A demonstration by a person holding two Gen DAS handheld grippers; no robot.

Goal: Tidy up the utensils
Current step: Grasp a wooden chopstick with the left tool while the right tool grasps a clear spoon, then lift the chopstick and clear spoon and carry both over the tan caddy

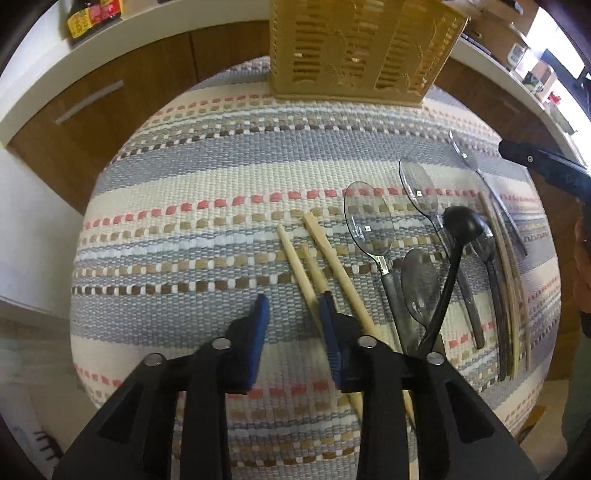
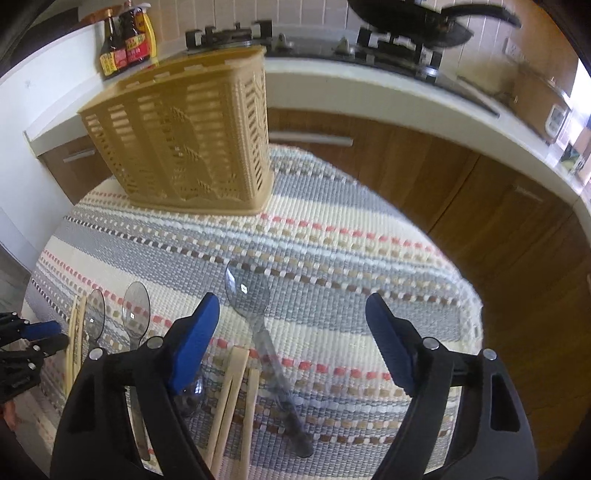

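A tan slotted utensil basket [image 1: 362, 48] stands at the far edge of a striped woven mat [image 1: 207, 177]; it also shows in the right wrist view [image 2: 184, 136]. Wooden chopsticks [image 1: 295, 258], clear plastic spoons [image 1: 367, 218] and a black ladle [image 1: 461, 225] lie on the mat. My left gripper [image 1: 293, 314] is open and empty, its right finger over the chopsticks. My right gripper [image 2: 291, 328] is open and empty above a clear spoon [image 2: 247, 291], with chopsticks [image 2: 236, 391] below it.
A white counter [image 2: 369, 96] with wooden cabinets runs behind the mat, bearing sauce bottles [image 2: 125, 44] and a stove with a black pan [image 2: 413, 18]. More chopsticks [image 1: 506, 277] and a clear utensil [image 1: 480, 177] lie at the mat's right side.
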